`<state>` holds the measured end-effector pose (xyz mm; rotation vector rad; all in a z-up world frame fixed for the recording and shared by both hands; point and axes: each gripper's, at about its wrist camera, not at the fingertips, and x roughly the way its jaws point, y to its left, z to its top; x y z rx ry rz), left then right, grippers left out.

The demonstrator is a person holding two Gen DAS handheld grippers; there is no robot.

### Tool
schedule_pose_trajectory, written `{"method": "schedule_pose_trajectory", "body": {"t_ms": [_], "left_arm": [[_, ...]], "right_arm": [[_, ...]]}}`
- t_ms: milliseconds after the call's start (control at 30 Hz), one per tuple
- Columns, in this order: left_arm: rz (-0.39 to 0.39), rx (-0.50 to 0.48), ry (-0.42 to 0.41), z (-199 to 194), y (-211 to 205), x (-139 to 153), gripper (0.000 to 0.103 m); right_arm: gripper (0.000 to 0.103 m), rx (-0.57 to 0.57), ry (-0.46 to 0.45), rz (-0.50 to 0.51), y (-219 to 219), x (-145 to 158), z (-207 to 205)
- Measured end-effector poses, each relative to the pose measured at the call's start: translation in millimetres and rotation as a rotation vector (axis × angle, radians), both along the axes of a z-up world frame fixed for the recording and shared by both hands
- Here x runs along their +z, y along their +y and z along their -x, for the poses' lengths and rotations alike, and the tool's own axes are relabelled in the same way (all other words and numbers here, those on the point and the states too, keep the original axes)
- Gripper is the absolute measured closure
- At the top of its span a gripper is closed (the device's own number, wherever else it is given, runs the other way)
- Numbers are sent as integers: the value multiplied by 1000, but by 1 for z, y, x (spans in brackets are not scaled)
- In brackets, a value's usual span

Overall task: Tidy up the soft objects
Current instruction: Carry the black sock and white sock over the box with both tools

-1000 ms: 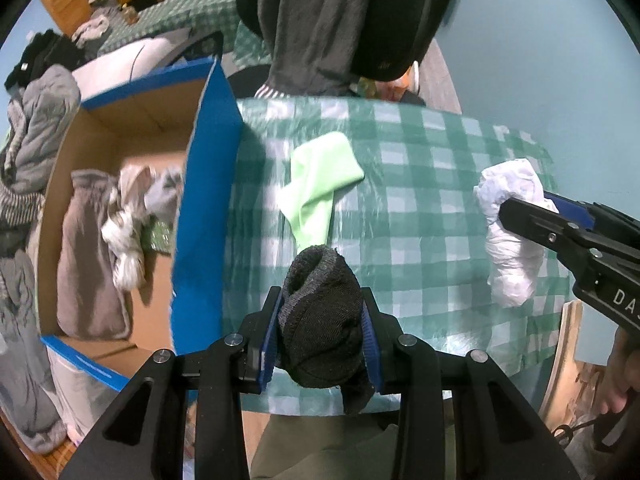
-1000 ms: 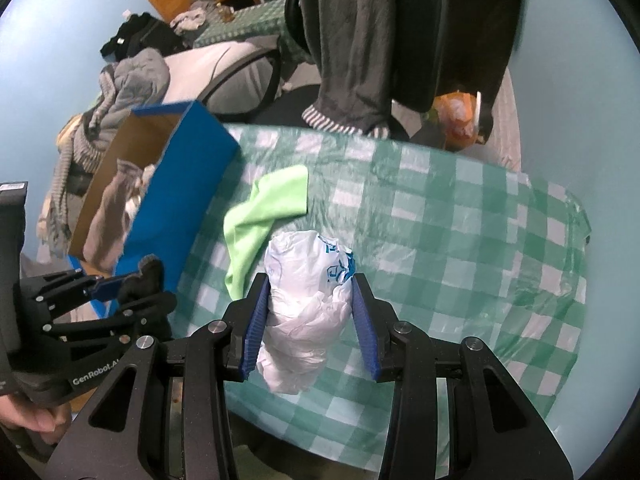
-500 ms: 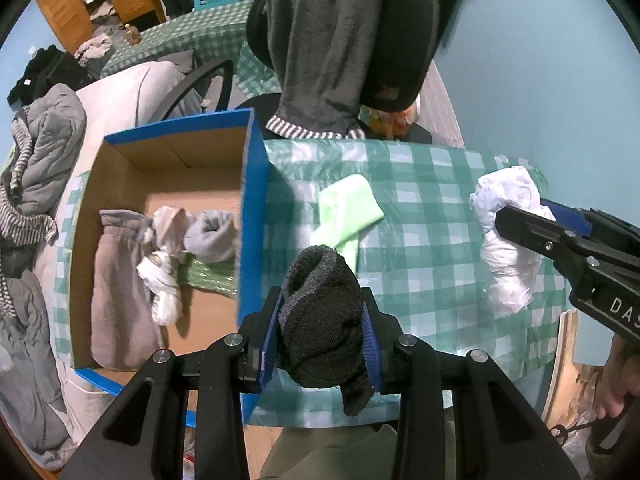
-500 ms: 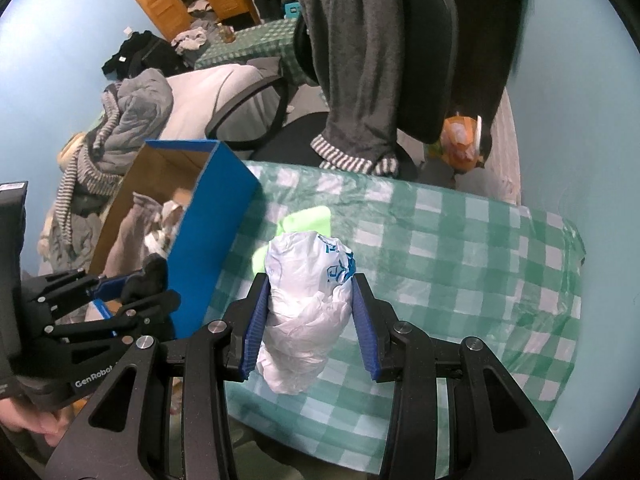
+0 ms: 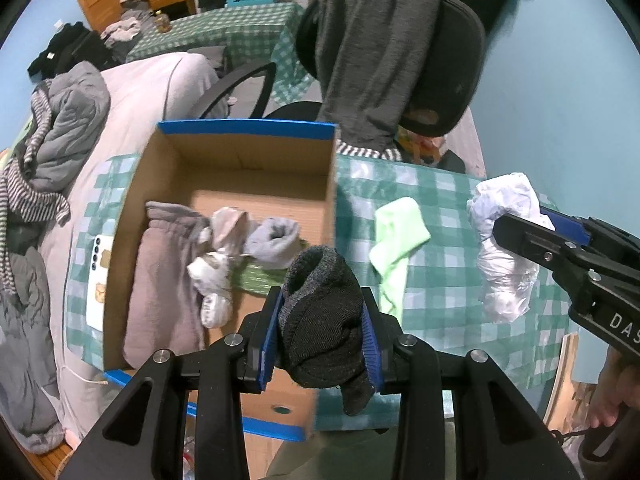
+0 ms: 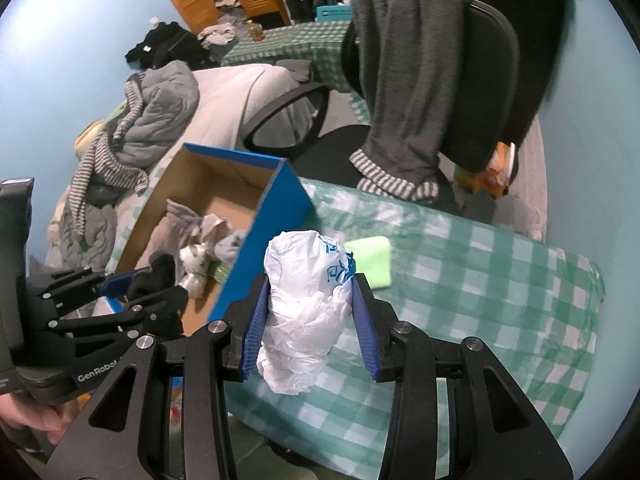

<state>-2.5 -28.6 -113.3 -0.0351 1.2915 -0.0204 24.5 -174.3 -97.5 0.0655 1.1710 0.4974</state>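
My left gripper [image 5: 320,332] is shut on a rolled dark grey sock [image 5: 320,316], held above the near right corner of an open blue-edged cardboard box [image 5: 248,130]. The box holds a grey-brown garment [image 5: 160,272] and several rolled socks [image 5: 272,240]. My right gripper [image 6: 308,320] is shut on a crumpled white plastic bag [image 6: 308,292], held above the green checked tablecloth [image 6: 480,280]. A light green cloth [image 5: 400,236] lies flat on the table between box and bag. The left gripper also shows in the right wrist view [image 6: 148,284], over the box.
An office chair [image 5: 440,60] draped with a grey garment stands behind the table. A bed with piled grey clothes [image 5: 60,128] lies left of the box. A white phone [image 5: 96,280] lies beside the box's left wall.
Both grippers have moved left and up with their loads. The left gripper has gone from over the table to over the box's near right corner.
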Motion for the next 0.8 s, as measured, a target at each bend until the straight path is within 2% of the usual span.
{"method": "schedule_pose_trajectory", "body": {"t_ms": [400,800], "left_arm": [[-12,67,10,-3,52,-9,66],[-33,97,26,-11,89,-26,66]], "right_arm": [[63,100,1,-11,68,-2,-11],[63,167,45,-10,115,-18,-25]]}}
